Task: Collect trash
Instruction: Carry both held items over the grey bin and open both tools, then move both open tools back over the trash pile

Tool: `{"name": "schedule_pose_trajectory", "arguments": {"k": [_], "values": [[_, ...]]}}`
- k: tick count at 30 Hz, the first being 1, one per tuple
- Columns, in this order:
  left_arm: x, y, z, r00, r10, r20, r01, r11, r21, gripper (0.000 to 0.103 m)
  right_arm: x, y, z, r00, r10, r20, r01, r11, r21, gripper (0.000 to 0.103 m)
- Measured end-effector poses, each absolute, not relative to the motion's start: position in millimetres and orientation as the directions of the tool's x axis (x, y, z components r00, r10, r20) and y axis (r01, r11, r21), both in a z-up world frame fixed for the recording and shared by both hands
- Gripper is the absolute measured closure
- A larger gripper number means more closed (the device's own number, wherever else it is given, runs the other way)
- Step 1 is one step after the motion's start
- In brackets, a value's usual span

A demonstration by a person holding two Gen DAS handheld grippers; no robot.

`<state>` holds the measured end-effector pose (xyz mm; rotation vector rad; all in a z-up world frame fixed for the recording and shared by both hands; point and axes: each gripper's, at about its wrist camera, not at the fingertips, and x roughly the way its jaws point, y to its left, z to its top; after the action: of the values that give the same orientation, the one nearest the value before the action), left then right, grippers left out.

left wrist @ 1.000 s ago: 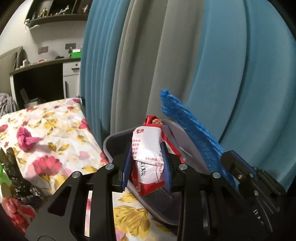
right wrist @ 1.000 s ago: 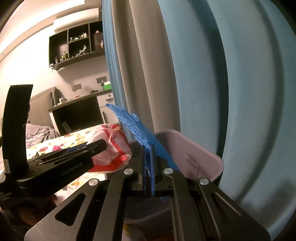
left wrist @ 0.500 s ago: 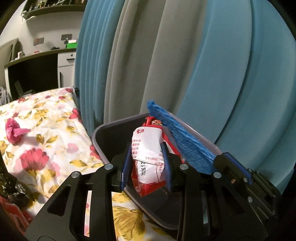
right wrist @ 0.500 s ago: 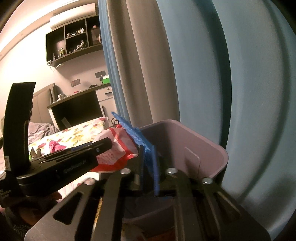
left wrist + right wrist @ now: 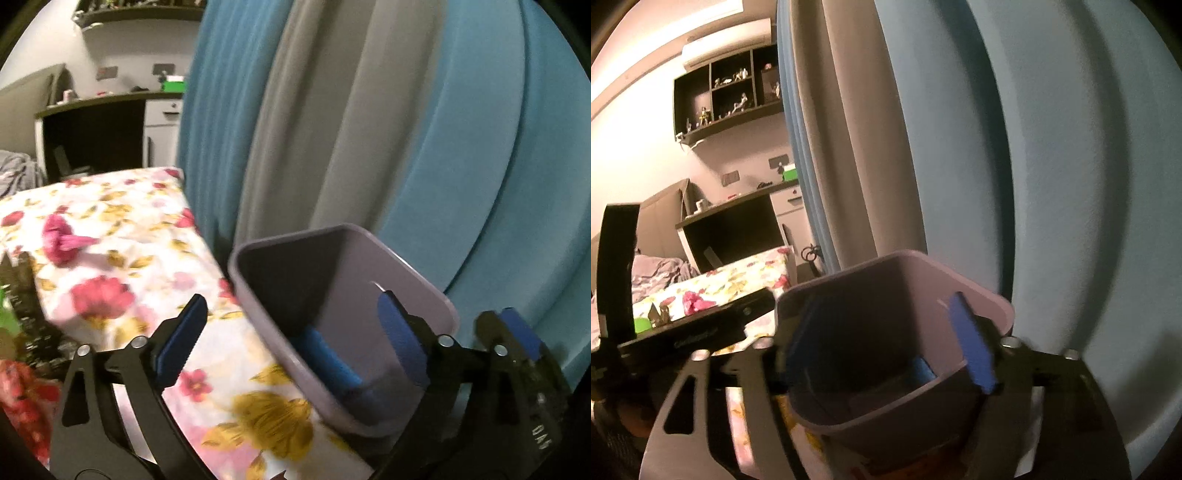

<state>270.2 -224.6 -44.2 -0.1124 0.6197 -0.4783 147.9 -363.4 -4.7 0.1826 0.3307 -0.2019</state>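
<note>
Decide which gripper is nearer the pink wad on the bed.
Left. The left gripper stands on the wad side of the bin, the right gripper beyond it; both jaws have just opened, empty.

One grey bin (image 5: 343, 258), one blue piece (image 5: 325, 354) (inside it), two grippers.

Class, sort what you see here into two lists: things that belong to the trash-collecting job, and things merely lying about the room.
Belongs to the job:
- grey bin
- blue foam piece inside it
- left gripper, open
- right gripper, open
- pink crumpled scrap on the bedspread, likely trash

Just lying about:
- floral bedspread
- blue and grey curtain
- desk
- wall shelf of figurines
</note>
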Motion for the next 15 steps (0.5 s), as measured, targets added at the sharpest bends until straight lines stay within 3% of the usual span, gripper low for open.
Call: {"name": "schedule_pose_trajectory", "arguments": {"k": [2,15], "values": [[261.0,-214.2,-40.3,0.729,-0.438,-0.527,0.373,0.899,-0.231,0.007,140.8,-360.4,-0.6,0.932,-0.169,-0.321,0.225,0.963,0.146,0.016],[187.4,-139.1,-12.1,0.834,-0.298,-0.464,0.247,0.954,-0.169,0.006,103.9,-325.6,16.1,0.948,-0.146,-0.282,0.191,0.972,0.139,0.013]]}}
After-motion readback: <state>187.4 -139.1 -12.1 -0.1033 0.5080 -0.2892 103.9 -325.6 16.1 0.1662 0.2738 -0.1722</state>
